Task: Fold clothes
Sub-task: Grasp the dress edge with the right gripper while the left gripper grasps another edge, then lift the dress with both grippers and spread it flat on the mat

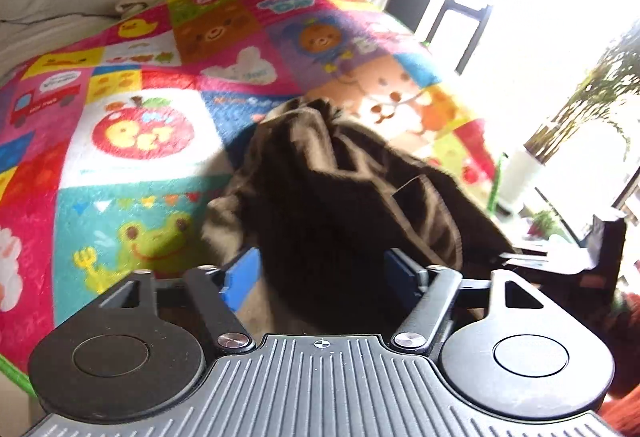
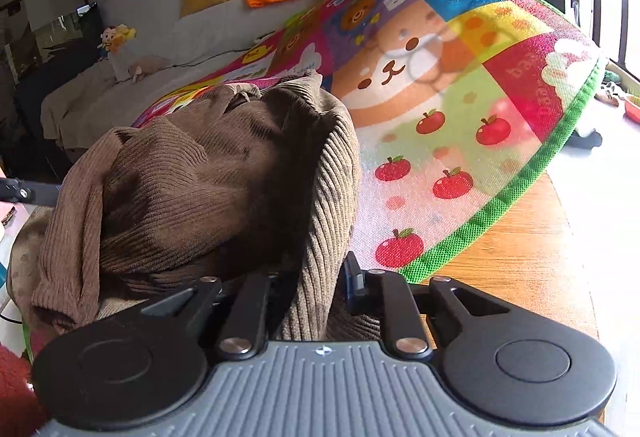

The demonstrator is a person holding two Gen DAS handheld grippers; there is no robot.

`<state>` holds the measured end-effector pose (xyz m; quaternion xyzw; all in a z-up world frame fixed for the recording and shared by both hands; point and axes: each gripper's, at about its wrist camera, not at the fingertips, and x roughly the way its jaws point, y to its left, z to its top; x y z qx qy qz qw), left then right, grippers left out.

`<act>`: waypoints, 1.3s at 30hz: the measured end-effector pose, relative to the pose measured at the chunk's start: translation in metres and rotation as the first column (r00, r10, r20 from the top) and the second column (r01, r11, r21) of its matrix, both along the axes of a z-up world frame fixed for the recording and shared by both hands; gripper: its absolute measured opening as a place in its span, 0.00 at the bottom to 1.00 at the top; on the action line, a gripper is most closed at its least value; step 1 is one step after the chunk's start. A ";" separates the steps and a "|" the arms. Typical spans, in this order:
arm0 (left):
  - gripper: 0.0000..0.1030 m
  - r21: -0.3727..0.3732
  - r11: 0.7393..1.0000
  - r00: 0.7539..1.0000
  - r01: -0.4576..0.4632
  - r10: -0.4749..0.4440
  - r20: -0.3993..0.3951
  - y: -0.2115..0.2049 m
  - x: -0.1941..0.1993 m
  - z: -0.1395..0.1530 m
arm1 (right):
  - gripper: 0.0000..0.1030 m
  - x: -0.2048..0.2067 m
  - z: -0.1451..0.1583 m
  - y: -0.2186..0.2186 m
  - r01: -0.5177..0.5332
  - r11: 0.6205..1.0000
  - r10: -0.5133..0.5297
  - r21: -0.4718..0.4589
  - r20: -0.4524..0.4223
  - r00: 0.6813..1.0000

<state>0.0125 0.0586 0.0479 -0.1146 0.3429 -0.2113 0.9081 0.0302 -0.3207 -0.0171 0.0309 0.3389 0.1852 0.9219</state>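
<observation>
Ideally, with each hand-held gripper, left [image 1: 320, 269] and right [image 2: 308, 277], pinching the bunched brown corduroy garment [image 2: 208, 173] above the play mat [image 2: 460, 109], draw them apart to spread it flat.

Left gripper [image 1: 320, 273] is up close, its blue-padded fingers [image 1: 242, 269] spread fairly wide with dark cloth bunched between them; whether they pinch it is unclear. Right gripper [image 2: 312, 285] sits low, jaws drawn closer, one blue pad [image 2: 354, 279] showing, ribbed fabric clamped between.
</observation>
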 end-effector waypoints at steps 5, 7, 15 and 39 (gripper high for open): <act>0.92 0.024 0.996 0.996 0.088 -0.088 0.001 -0.049 0.019 0.001 | 0.42 0.002 -0.007 -0.003 0.031 0.996 -0.030 0.082 -0.009 0.999; 0.92 0.093 0.991 0.995 0.100 -0.098 -0.025 -0.066 0.029 -0.014 | 0.47 0.001 -0.004 -0.004 0.042 0.995 -0.042 0.088 -0.003 0.999; 0.06 0.227 0.971 0.987 -0.080 0.045 0.155 -0.024 0.065 -0.002 | 0.84 -0.026 0.060 0.035 -0.100 0.982 0.138 -0.162 0.245 0.960; 0.06 0.180 0.818 0.826 -0.546 0.489 0.281 0.141 0.204 -0.013 | 0.11 0.214 0.140 -0.016 0.376 0.900 -0.219 -0.222 0.516 0.828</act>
